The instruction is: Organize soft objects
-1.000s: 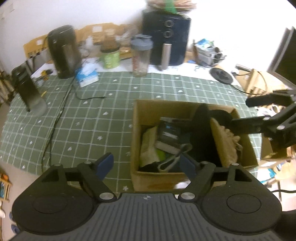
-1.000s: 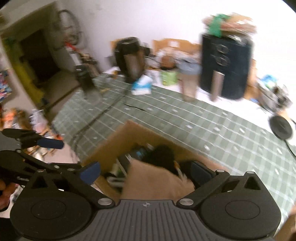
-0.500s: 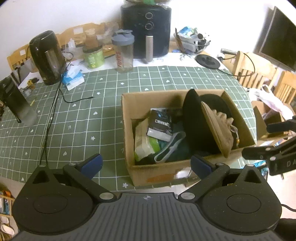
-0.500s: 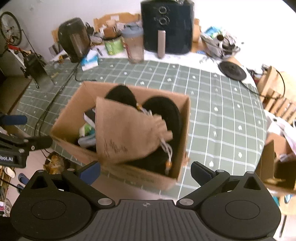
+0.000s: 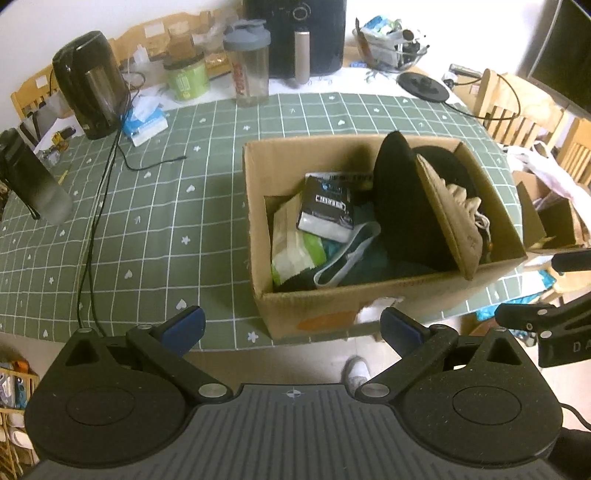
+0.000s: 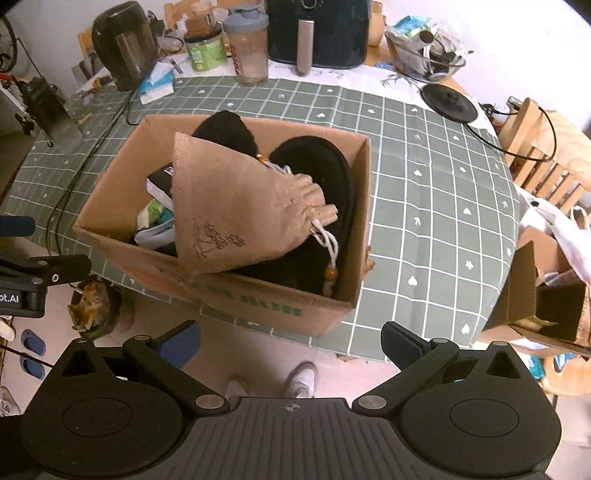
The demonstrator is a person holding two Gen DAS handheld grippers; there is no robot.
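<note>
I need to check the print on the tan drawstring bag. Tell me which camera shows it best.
The right wrist view: the drawstring bag faces the camera, drawing and cord visible. The left wrist view shows it nearly edge-on against the black slippers.

Home dining room, kettle, air fryer, wooden chairs

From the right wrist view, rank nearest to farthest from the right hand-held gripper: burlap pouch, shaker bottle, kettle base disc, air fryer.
From the right hand-held gripper:
1. Burlap pouch, leaning in the cardboard box just ahead.
2. Kettle base disc, far right on the tablecloth.
3. Shaker bottle, back, left of centre.
4. Air fryer, at the back edge, only slightly beyond the bottle.
</note>
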